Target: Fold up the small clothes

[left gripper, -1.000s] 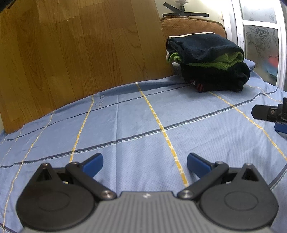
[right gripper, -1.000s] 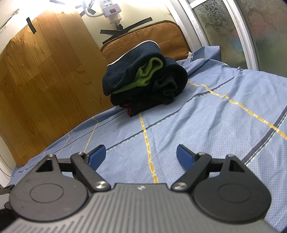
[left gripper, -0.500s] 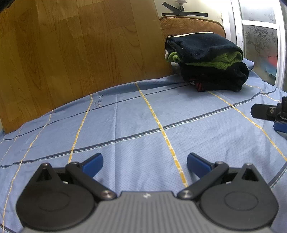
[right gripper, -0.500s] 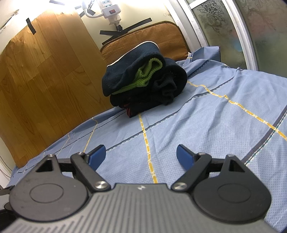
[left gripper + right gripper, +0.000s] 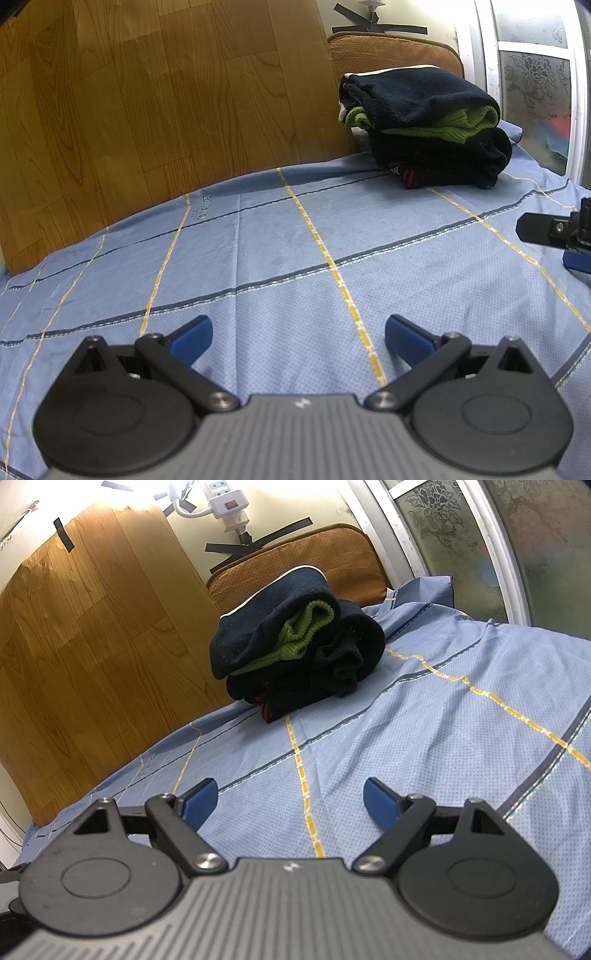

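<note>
Nearest, the left gripper [image 5: 298, 338] hangs just above the blue checked sheet [image 5: 258, 258], its blue fingertips [image 5: 192, 338] spread wide with nothing between them. The right gripper [image 5: 290, 800] sits likewise over the same sheet, jaws wide apart and empty; in the left wrist view part of it [image 5: 554, 232] shows at the right edge. No container appears in either view. Farther back, well apart from both tools, the pile of folded clothes [image 5: 295, 646] rests on the sheet: a dark navy piece on top, a green knit [image 5: 306, 627] tucked under it, black garments beneath. Behind the pile stands a brown cushion [image 5: 332, 550], beside a wood-grain panel [image 5: 147, 110], with a white power strip [image 5: 227, 506] on the wall above.
</note>
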`<state>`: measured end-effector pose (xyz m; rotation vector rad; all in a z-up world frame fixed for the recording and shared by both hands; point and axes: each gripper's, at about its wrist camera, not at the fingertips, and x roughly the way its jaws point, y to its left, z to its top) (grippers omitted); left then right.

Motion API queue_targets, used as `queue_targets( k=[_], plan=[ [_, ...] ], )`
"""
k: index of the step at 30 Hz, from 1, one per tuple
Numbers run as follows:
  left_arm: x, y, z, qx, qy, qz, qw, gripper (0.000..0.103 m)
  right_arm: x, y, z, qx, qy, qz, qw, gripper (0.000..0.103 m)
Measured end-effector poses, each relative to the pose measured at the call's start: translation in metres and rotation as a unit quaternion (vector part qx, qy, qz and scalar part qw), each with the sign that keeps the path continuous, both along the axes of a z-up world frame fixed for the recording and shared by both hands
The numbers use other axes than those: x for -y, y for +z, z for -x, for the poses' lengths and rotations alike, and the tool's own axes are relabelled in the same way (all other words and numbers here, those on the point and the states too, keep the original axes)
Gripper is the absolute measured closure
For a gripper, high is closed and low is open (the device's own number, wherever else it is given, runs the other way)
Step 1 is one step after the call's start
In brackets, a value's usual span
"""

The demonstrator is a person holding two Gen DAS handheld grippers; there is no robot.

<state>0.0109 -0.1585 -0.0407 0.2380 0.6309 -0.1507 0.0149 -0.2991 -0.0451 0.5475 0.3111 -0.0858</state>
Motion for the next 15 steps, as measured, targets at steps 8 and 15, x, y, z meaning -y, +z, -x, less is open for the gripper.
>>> queue_targets(
  k=[8,15],
  plan=[
    [0.0009,-0.0003,0.0005,0.001,0.0,-0.001,1.0,0.0,0.0001,-0.0001,-0.0002,0.0,0.0,0.0,1.0,0.015],
    [0.001,-0.0008,0.0004,0.0,-0.001,-0.001,1.0,0.0,0.0003,-0.0005,-0.0006,0.0,0.0,0.0,1.0,0.015]
  ],
)
